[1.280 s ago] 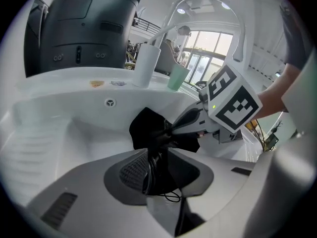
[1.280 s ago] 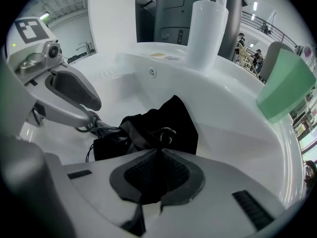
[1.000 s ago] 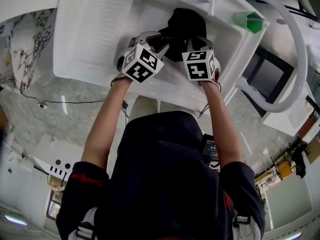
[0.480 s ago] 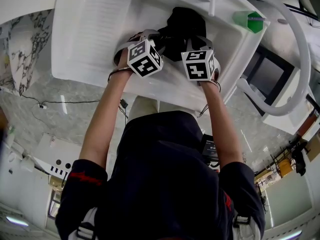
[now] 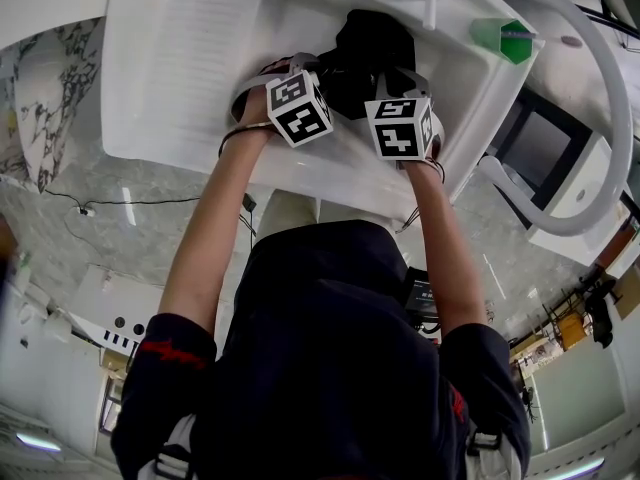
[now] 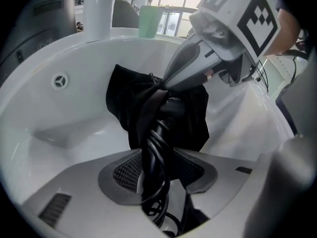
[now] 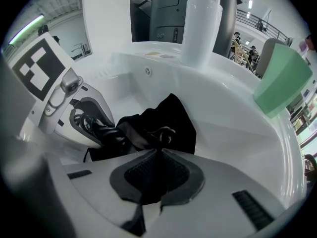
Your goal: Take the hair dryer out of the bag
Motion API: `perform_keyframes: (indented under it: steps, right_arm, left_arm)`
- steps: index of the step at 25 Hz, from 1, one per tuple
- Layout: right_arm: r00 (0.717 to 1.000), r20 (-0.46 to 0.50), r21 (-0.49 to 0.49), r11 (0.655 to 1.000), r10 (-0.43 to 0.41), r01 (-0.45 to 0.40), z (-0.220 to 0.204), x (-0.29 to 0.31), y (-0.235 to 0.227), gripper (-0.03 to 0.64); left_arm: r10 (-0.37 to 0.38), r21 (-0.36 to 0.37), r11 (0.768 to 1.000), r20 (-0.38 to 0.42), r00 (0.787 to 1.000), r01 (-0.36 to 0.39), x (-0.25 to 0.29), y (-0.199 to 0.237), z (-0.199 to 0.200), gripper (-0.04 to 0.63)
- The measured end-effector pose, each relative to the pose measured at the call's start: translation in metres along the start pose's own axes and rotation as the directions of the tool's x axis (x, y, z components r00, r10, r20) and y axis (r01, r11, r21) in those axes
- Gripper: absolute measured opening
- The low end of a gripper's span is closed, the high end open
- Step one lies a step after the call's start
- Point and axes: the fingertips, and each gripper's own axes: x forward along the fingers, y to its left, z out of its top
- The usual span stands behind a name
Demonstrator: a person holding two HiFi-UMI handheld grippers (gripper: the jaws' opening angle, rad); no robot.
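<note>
Both grippers are down in the white sink (image 5: 200, 58), working on the black bag (image 6: 124, 98) that lies on the basin floor.

Right gripper (image 7: 156, 175): jaws nearly together, pinching a fold of bag fabric at the gathered mouth. From the left gripper view I see its tips biting the cloth and lifting it into a peak.

Left gripper (image 6: 161, 168): jaws apart and just been opening. The coiled black cord (image 6: 156, 148) runs between the pads. I can't confirm that either pad presses on it, so I read it as not gripped.

Hair dryer (image 6: 173, 108): mostly inside the bag. Only a dark cylindrical part shows at the bag mouth, with the cord trailing out toward the left gripper.

Green cup (image 5: 503, 38) sits on the sink rim, well apart from the bag.
</note>
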Motion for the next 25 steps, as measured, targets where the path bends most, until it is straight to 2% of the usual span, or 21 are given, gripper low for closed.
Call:
perform_keyframes:
  steps: [7, 10, 12, 16, 25]
  right_arm:
    - [1.0, 0.003, -0.002, 1.0, -0.006, 0.006, 0.0, 0.0, 0.0, 0.049]
    - [1.0, 0.005, 0.0, 1.0, -0.001, 0.001, 0.0, 0.0, 0.001, 0.049]
    - [1.0, 0.006, 0.003, 1.0, 0.003, -0.003, 0.0, 0.0, 0.0, 0.049]
    - [1.0, 0.006, 0.005, 1.0, 0.007, -0.007, 0.001, 0.0, 0.001, 0.049]
    - [1.0, 0.011, 0.012, 1.0, 0.018, -0.018, 0.002, 0.0, 0.001, 0.049]
  left_arm:
    - [0.046, 0.033, 0.998, -0.06, 0.997, -0.044, 0.004, 0.002, -0.001, 0.204]
    - [0.042, 0.031, 0.999, -0.089, 0.995, -0.04, 0.007, 0.002, -0.004, 0.21]
    - [0.047, 0.056, 0.998, -0.125, 0.991, -0.041, 0.011, 0.002, -0.007, 0.216]
    - [0.114, 0.121, 0.988, -0.197, 0.974, -0.092, 0.019, 0.004, -0.013, 0.218]
    - [0.111, 0.106, 0.99, -0.214, 0.971, -0.09, 0.019, 0.005, -0.015, 0.222]
